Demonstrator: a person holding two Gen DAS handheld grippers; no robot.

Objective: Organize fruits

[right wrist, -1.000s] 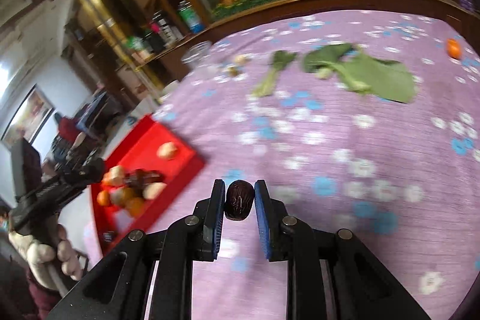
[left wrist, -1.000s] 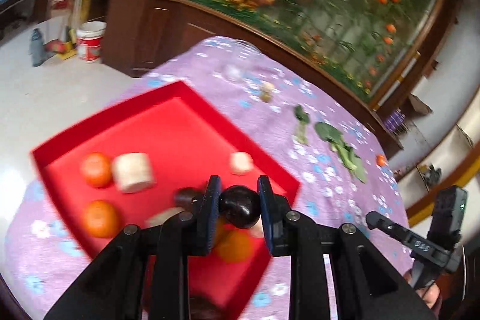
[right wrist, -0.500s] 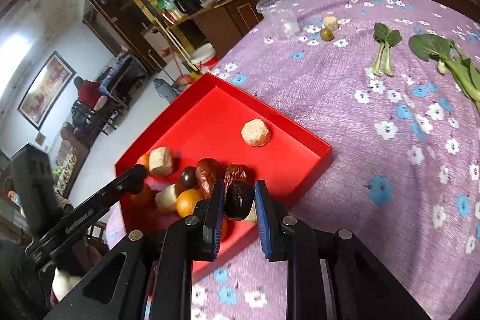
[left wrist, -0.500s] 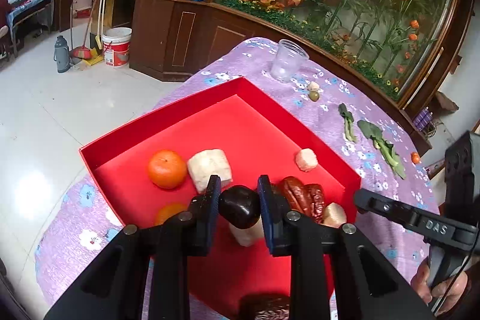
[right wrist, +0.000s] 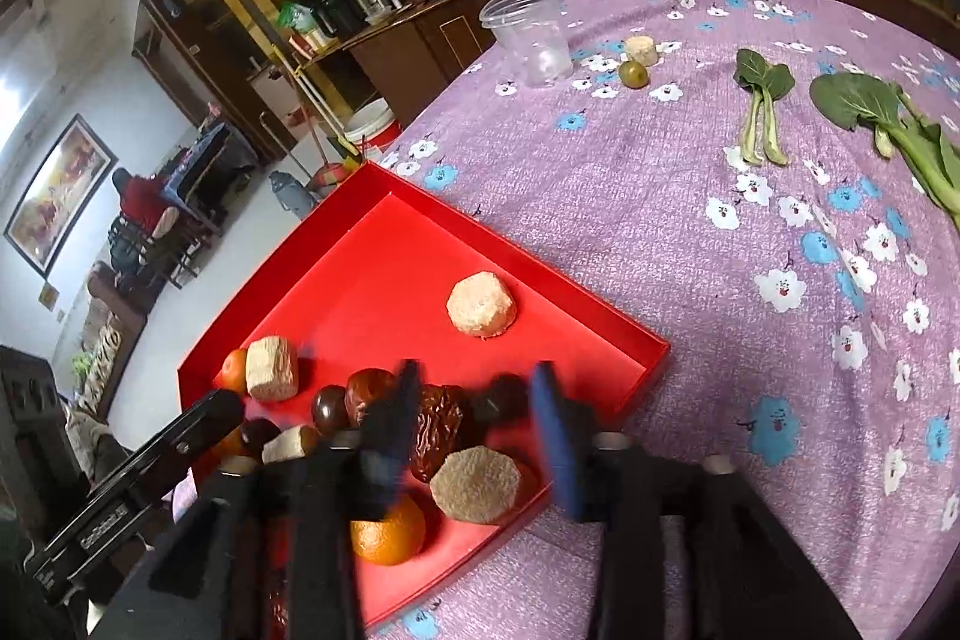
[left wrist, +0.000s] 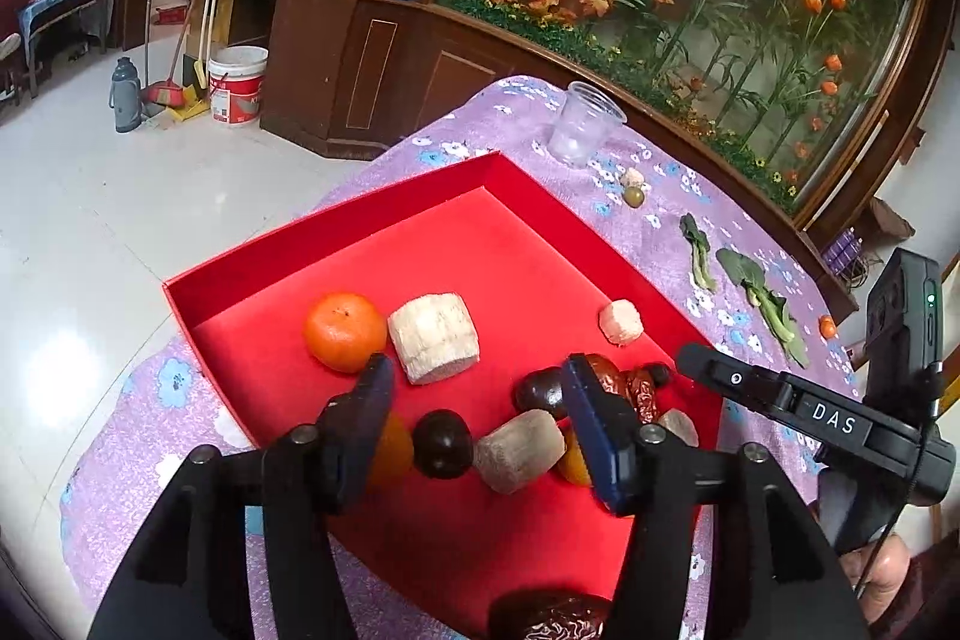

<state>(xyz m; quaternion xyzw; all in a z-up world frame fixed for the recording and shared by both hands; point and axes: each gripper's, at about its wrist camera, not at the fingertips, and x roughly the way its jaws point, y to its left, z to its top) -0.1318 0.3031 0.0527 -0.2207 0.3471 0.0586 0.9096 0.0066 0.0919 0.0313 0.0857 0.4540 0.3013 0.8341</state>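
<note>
Left gripper (left wrist: 480, 421): jaws have just sprung apart; a round dark fruit (left wrist: 443, 444) sits between them, touching neither pad.
Right gripper (right wrist: 474, 415): jaws likewise just opened, gripping nothing; a wrinkled date (right wrist: 437, 430) lies below in the gap, long axis running away from the camera.
Tray (right wrist: 336, 244): red, at the table's edge, holding the fruit.
Greens (right wrist: 759, 100): on the cloth, well apart, stems toward the camera.

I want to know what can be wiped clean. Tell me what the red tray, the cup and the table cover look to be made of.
Red tray: likely thin card or plastic, matte; its walls are thin, straight and sharply folded.
Cup: clear thin plastic; you can see through it and it has a rolled rim.
Table cover: fabric, purple with printed flowers; soft, slightly fuzzy surface with no shine.
</note>
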